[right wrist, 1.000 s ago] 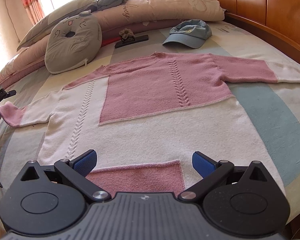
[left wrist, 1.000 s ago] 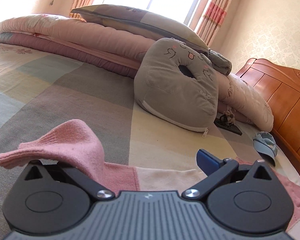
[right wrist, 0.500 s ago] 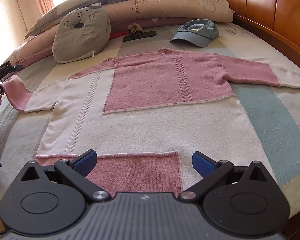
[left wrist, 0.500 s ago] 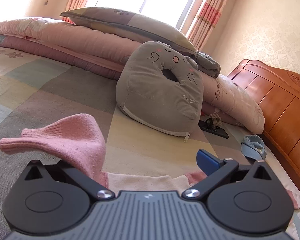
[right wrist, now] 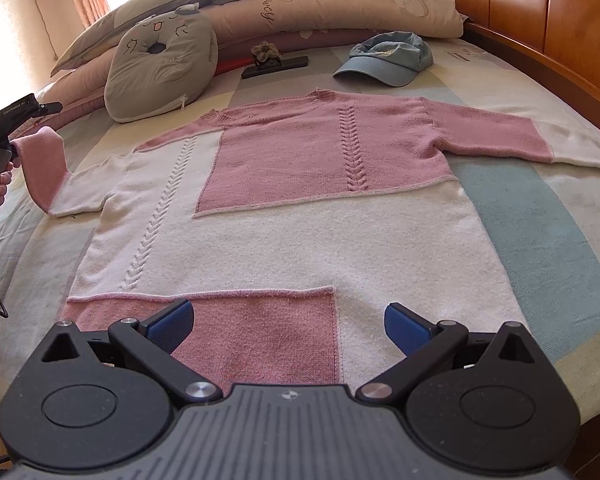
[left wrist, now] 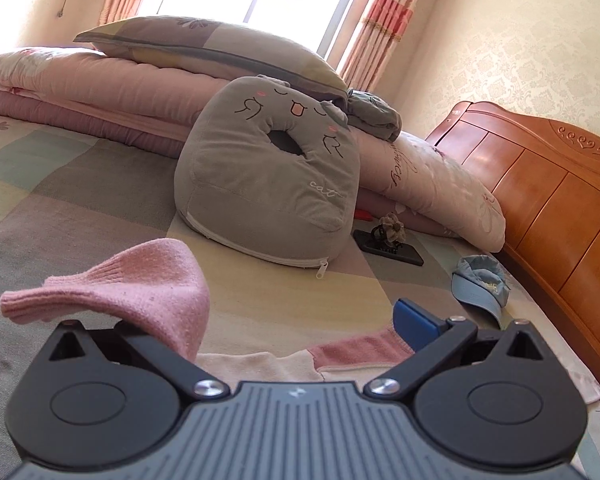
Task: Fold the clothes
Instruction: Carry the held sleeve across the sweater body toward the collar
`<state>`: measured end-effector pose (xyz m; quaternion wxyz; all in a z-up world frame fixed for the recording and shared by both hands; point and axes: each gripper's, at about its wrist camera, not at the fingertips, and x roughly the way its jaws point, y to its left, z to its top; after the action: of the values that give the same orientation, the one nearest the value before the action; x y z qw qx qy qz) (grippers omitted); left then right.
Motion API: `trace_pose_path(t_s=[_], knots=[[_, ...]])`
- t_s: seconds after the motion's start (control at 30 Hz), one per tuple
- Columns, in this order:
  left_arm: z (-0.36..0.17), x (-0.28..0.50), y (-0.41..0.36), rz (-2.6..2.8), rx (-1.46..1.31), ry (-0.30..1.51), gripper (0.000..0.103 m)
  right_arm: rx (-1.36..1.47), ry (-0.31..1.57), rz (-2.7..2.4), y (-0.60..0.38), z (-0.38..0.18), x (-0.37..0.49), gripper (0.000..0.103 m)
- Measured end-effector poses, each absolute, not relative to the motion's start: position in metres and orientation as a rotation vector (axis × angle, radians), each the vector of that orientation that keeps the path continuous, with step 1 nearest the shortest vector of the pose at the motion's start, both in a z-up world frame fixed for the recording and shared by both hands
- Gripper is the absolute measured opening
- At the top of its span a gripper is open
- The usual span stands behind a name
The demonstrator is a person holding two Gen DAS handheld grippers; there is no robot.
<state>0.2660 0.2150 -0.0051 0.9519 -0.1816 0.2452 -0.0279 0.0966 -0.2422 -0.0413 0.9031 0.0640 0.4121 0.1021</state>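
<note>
A pink and cream knit sweater (right wrist: 284,208) lies flat, front up, on the bed, both sleeves spread out. In the right wrist view its left sleeve cuff (right wrist: 40,160) is lifted off the bed at my left gripper (right wrist: 20,112), which a hand holds. The left wrist view shows that pink cuff (left wrist: 148,292) draped over the left finger and hiding it. The right blue pad (left wrist: 416,324) stands far off, so the left gripper (left wrist: 296,320) is open. My right gripper (right wrist: 288,320) hovers open over the hem's pink patch, holding nothing.
A grey cat cushion (right wrist: 160,64) and stacked quilts and pillows (right wrist: 332,4) line the far side. A blue cap (right wrist: 388,60) and a black phone with a flower hair tie (right wrist: 274,66) lie beyond the collar. The wooden headboard (right wrist: 540,20) runs along the right.
The left gripper has carried the pink cuff higher and swung right, toward the cushion. The right gripper has drawn back toward the hem, showing more of the lower pink patch.
</note>
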Motion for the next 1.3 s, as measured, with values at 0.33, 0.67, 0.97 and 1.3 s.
trace_pose_path(t_s=[0.33,0.67,0.97,1.3], knots=[[0.005,0.284,0.17,-0.107,-0.366,0.509,0.102,0.172,0.846,0.2,-0.266,-0.044,0.089,0.103],[0.011,0.307,0.118,-0.126,-0.356,0.567,0.102,0.213,0.868,0.262,-0.277,-0.044,0.085,0.103],[0.005,0.33,0.075,-0.128,-0.394,0.63,0.102,0.175,0.914,0.268,-0.286,-0.054,0.085,0.103],[-0.008,0.352,0.027,-0.152,-0.405,0.639,0.102,0.178,0.934,0.276,-0.297,-0.058,0.083,0.103]])
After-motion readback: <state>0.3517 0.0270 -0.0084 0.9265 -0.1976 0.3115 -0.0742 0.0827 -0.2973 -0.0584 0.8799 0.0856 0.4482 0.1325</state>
